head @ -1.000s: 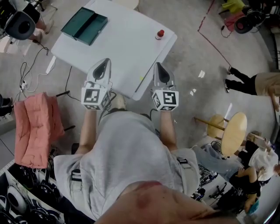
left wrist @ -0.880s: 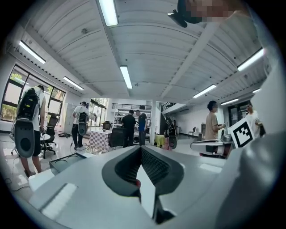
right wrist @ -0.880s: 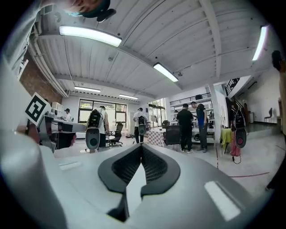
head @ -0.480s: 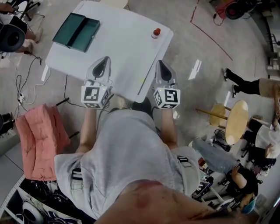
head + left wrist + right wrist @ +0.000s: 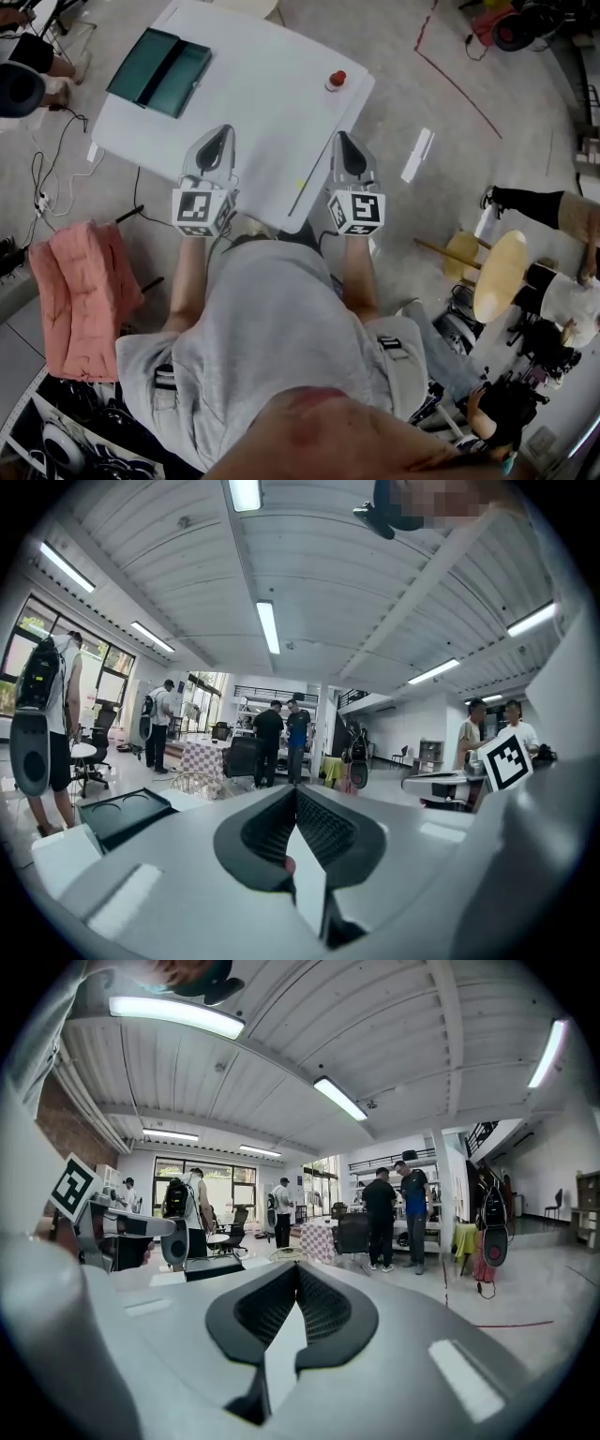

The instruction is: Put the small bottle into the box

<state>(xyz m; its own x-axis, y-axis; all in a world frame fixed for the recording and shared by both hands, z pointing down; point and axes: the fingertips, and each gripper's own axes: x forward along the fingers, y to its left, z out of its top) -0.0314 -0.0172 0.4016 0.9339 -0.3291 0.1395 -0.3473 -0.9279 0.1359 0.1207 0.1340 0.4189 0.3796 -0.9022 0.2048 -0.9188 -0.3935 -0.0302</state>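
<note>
The person stood at the near edge of the white table (image 5: 262, 112) with both tools held over that edge, well short of anything on it. The left gripper (image 5: 221, 141) had its jaws pressed together at the tips with nothing held. The right gripper (image 5: 342, 142) was closed and empty as well.

The small bottle (image 5: 336, 80), with its red top, stood on the far right part of the table, close to the edge. It was too small in the head view to say for sure that it was upright. The dark green box (image 5: 141, 67) lay open at the far left corner, well apart from the bottle.

The task looked not yet begun, and the next move would be a reach for the bottle, likely by the right gripper since that was nearer. The main risk was the closed jaws: brought in without opening first, they would push the bottle over or off the nearby table edge. A pinch only on the round top could slip. The carry across the table to the box was also a long one, so a loose grip might drop the bottle on the way.
</note>
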